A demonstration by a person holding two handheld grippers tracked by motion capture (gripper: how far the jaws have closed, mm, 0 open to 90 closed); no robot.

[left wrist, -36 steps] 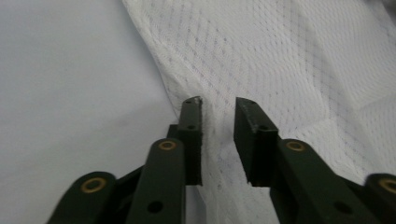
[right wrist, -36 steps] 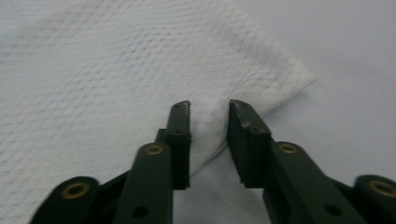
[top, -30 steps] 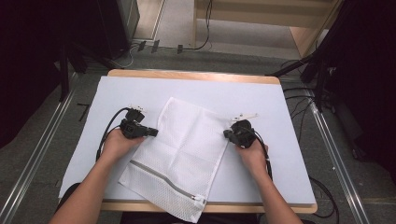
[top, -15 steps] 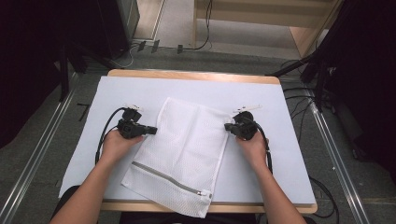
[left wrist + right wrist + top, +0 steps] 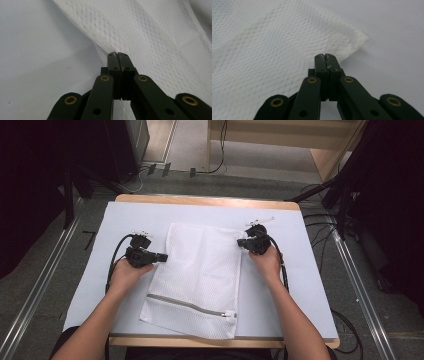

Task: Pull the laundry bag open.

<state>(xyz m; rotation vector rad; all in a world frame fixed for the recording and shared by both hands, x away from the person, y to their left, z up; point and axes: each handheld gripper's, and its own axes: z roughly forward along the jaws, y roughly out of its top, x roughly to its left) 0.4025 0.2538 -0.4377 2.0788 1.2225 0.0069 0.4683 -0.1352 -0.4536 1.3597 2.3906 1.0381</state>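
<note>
Nearest to me, at 6 o'clock on the table [image 5: 310, 285], lies the zipper end of the mesh bag [image 5: 200, 275]. The bag is white, thin and rectangular, with a fine net texture of small holes. A grey zipper [image 5: 190, 305] runs across it near the bottom edge, a little slanted, and ends in a small pull at the 4 o'clock corner. The table has a smooth pale blue-white cover and a wooden edge.

In the left gripper view my left gripper [image 5: 117, 55] has its two black jaws pressed together on the side edge of the bag, and the mesh rises in a small fold where it goes between the tips. From above this gripper [image 5: 159, 257] sits at 9 o'clock of the bag, touching its left edge about halfway up.

In the right gripper view my right gripper [image 5: 324, 57] is also clenched on the mesh, just beside a folded, pointed corner of the cloth. From above it [image 5: 242, 243] is at 2 o'clock of the bag, on the right edge near the far corner.

The arms of both grippers are matte black with brass-coloured rivets. A black cable [image 5: 112, 265] loops beside my left hand [image 5: 127, 274].

Beyond the table, at 12 o'clock, there is grey floor and light wooden furniture.
</note>
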